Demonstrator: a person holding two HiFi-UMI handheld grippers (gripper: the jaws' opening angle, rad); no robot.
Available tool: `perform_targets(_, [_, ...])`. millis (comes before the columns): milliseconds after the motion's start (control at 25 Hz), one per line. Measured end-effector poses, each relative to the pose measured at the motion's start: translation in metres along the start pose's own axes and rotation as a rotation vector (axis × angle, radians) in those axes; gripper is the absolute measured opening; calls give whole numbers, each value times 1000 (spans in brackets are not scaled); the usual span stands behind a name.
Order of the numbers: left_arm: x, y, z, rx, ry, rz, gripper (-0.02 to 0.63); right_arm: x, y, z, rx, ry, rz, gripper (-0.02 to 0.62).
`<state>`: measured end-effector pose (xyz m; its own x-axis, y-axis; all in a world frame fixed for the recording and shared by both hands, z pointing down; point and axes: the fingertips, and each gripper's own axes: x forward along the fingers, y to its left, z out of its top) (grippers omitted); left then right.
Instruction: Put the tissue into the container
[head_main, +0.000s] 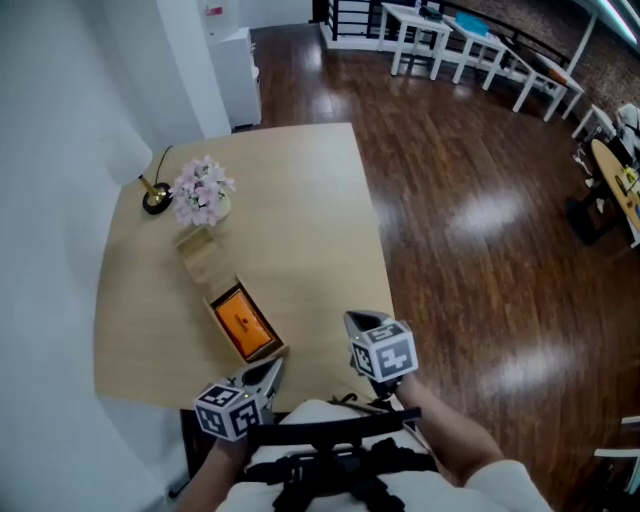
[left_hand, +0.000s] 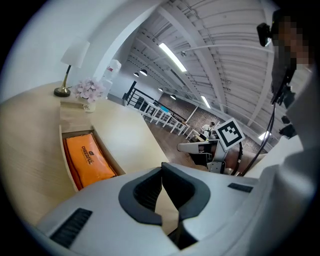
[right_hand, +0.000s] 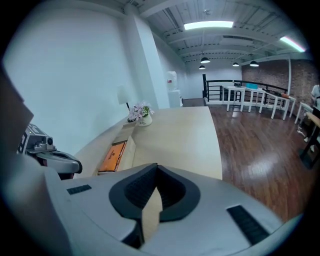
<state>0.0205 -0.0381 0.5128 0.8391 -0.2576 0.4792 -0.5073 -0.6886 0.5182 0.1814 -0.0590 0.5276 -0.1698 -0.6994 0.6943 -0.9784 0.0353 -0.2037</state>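
Observation:
The orange tissue pack (head_main: 242, 322) lies inside the open wooden container (head_main: 216, 312) on the table, its lid (head_main: 199, 254) folded back toward the flowers. The pack (left_hand: 90, 159) and the container's wall (left_hand: 64, 150) appear at the left of the left gripper view. In the right gripper view the pack (right_hand: 112, 156) is a small orange strip. My left gripper (head_main: 272, 365) sits just in front of the container, jaws shut and empty, tips meeting (left_hand: 161, 167). My right gripper (head_main: 352, 320) hovers at the table's near right edge, also shut with nothing in it (right_hand: 156, 167).
A pot of pink flowers (head_main: 203, 192) and a small lamp (head_main: 155, 196) stand at the table's far left by the white wall. The light wooden table (head_main: 300, 230) ends at the right over dark wooden floor (head_main: 480, 230). White tables (head_main: 470, 45) stand far off.

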Motion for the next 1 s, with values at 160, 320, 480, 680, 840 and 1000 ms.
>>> perform_targets(160, [11,-10,2,26,15,-8,2,-1,-14,-3,11,1,3,0])
perform_targets(320, [19,-16,4,32,18,-5,2,-5,-27,-5,10,5,0,0])
perform_targets(480, [26,-18,6,48,27,-2,2,-6,-38,-6,18,3,2,0])
perform_targets(680, [33,-27,3,71,49,-7,2,-12,-47,-11,28,2,14,0])
perform_targets(840, [39,-37,-4,100,84,-26,2,-14,-49,-14,31,-3,24,0])
perform_targets(1000, [45,-40,-8,126,96,-40,2,-14,-49,-14,14,-15,30,0])
